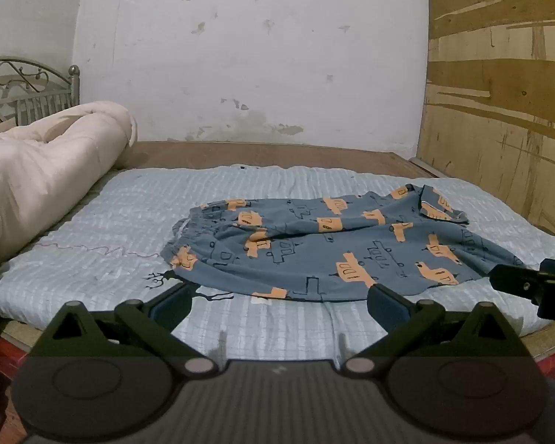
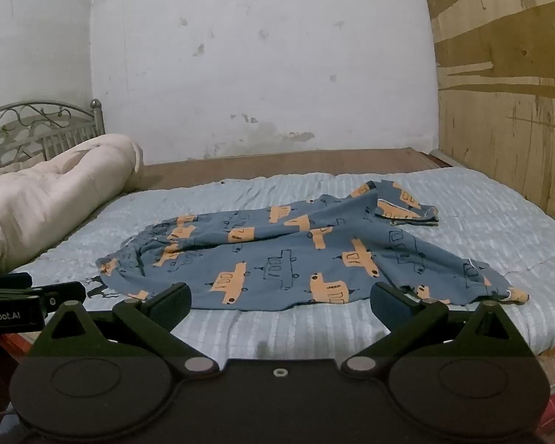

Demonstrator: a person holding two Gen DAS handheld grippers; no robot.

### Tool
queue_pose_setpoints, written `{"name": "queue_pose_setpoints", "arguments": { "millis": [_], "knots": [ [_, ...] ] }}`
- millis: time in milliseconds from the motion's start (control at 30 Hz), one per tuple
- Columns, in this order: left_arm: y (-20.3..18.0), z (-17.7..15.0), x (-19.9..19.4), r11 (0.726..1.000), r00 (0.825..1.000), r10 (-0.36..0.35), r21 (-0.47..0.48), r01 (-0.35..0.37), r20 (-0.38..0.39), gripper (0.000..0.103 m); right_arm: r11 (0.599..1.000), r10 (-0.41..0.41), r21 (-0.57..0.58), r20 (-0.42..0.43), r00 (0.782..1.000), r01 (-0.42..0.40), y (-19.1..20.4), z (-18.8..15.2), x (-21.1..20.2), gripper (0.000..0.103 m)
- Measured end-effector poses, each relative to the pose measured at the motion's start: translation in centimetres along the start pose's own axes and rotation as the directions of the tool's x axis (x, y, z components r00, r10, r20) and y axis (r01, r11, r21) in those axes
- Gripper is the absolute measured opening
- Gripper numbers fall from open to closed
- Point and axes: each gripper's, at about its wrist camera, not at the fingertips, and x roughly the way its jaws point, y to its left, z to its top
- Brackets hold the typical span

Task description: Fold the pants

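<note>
A bed point(image 1: 92, 229) with a pale blue cover carries the blue pants point(image 1: 333, 244), spread out unfolded at its middle, waistband left. Near its front edge, the left gripper point(image 1: 277, 305) and right gripper point(image 2: 279, 303) hover wide open, holding nothing.

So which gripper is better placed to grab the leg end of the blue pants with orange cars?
Right gripper: the blue pants' leg hem lies just beyond its right finger.

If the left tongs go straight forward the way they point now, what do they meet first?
Probably the pants: their near hem lies just ahead of the open left tongs, with only bare bedsheet between. Depth is uncertain.
</note>
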Motion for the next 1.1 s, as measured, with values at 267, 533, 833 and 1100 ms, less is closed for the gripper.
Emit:
{"name": "queue_pose_setpoints", "arguments": {
  "millis": [267,533,833,1100],
  "knots": [
    [0.01,0.00,-0.02,1.000,1.000,0.000,0.000,0.000,-0.001,0.102,1.000,0.002,0.001,0.002,1.000,-0.002,0.05,-0.08,-0.10,0.102],
    [0.01,0.01,-0.03,1.000,1.000,0.000,0.000,0.000,-0.004,0.102,1.000,0.002,0.002,0.000,1.000,-0.002,0.09,-0.11,0.16,0.102],
    [0.00,0.02,-0.06,1.000,1.000,-0.001,0.001,0.001,-0.006,0.102,1.000,0.002,0.003,-0.002,1.000,-0.002,0.26,-0.21,-0.07,0.102],
    [0.18,-0.29,0.12,1.000,1.000,-0.002,0.000,0.002,-0.010,0.102,1.000,0.004,0.006,-0.004,1.000,-0.004,0.17,-0.19,-0.03,0.102]
  ]
}}
